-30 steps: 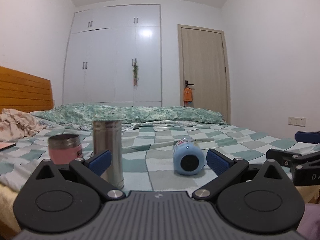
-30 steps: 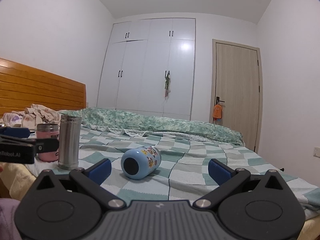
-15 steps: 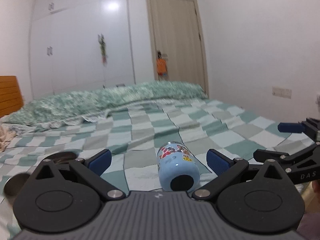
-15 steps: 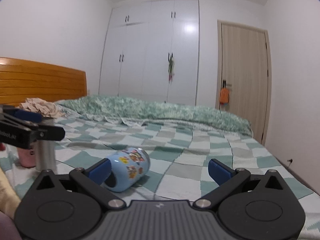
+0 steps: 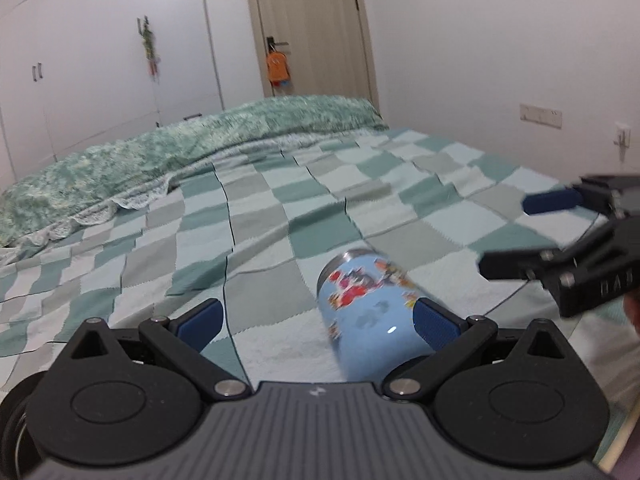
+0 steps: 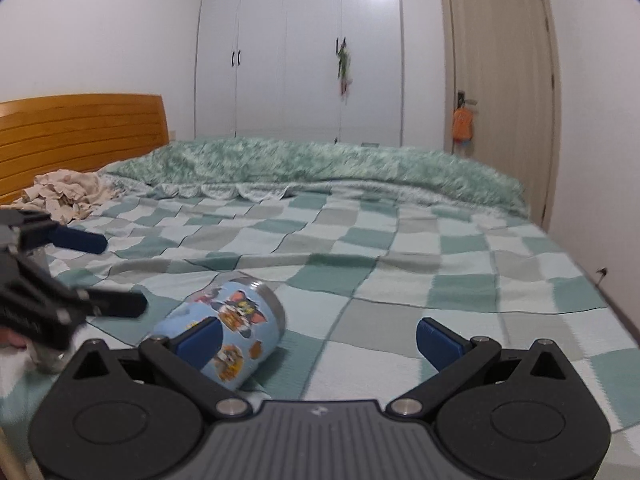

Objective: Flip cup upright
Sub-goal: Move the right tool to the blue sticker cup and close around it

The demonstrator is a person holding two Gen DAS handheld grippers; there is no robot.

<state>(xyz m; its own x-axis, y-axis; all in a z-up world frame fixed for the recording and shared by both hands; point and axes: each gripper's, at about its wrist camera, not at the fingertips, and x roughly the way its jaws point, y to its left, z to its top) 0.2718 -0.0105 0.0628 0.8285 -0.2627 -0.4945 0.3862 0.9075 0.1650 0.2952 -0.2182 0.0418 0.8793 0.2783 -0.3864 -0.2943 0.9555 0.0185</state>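
A light blue cup with cartoon stickers (image 5: pixel 370 312) lies on its side on the checked bedspread, its steel rim pointing away from me. My left gripper (image 5: pixel 318 326) is open and low over the bed; the cup lies just inside its right finger (image 5: pixel 436 326). In the right wrist view the cup (image 6: pixel 230 330) lies partly behind the left finger (image 6: pixel 198 338) of my open right gripper (image 6: pixel 320 340). Each gripper shows in the other's view, the right one (image 5: pixel 560 236) at the right edge and the left one (image 6: pixel 68 276) at the left edge.
The checked bedspread (image 6: pixel 400 264) covers the bed, with a green quilt (image 6: pixel 320 164) rolled along the far side. A wooden headboard (image 6: pixel 76 136) and crumpled clothes (image 6: pixel 64 192) are at the left. A steel flask (image 6: pixel 44 356) stands partly hidden behind the left gripper.
Both grippers have moved forward and closer to the cup, which now looks larger. The left wrist view swung right, so the steel flask and pink mug left its view.
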